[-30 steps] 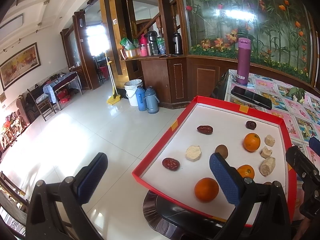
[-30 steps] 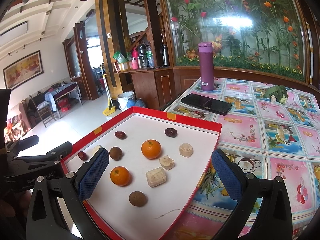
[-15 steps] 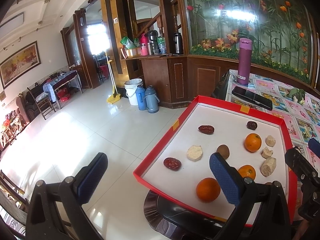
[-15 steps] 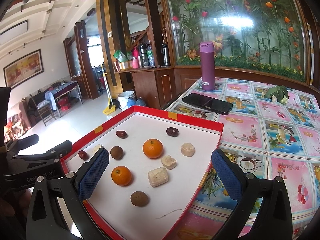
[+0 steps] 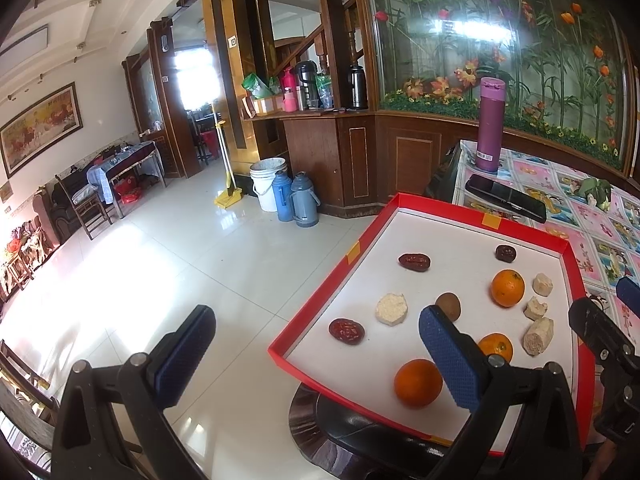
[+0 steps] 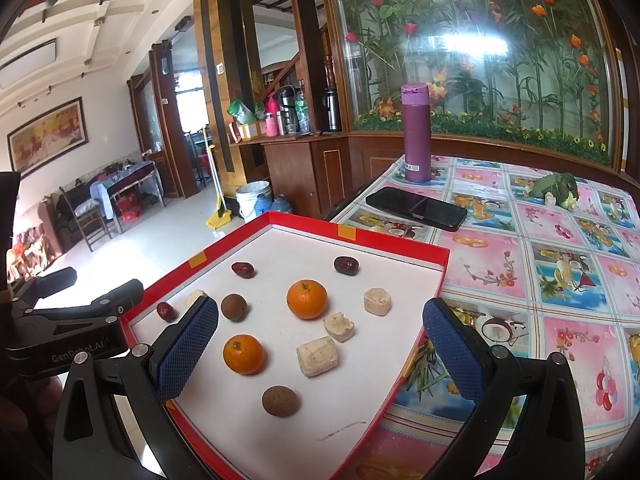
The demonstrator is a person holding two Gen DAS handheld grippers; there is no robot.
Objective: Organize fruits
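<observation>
Your left gripper [image 5: 316,352] and right gripper [image 6: 320,344] both gape empty; only the left view shows the nearest orange [image 5: 418,383] in the tray [image 5: 320,304].

The left hand-held gripper's finger [image 5: 452,360] partly hides a small orange [image 5: 498,346].

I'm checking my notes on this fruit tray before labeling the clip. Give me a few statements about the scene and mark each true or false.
1. Both grippers, left and right, are open and hold nothing. True.
2. The red tray holds only oranges. False: dark red dates, brown round fruits and pale chunks lie there too.
3. The purple bottle stands upright on the tablecloth. True.
4. The black phone lies inside the tray. False: it lies on the tablecloth beyond the tray's far rim.
</observation>
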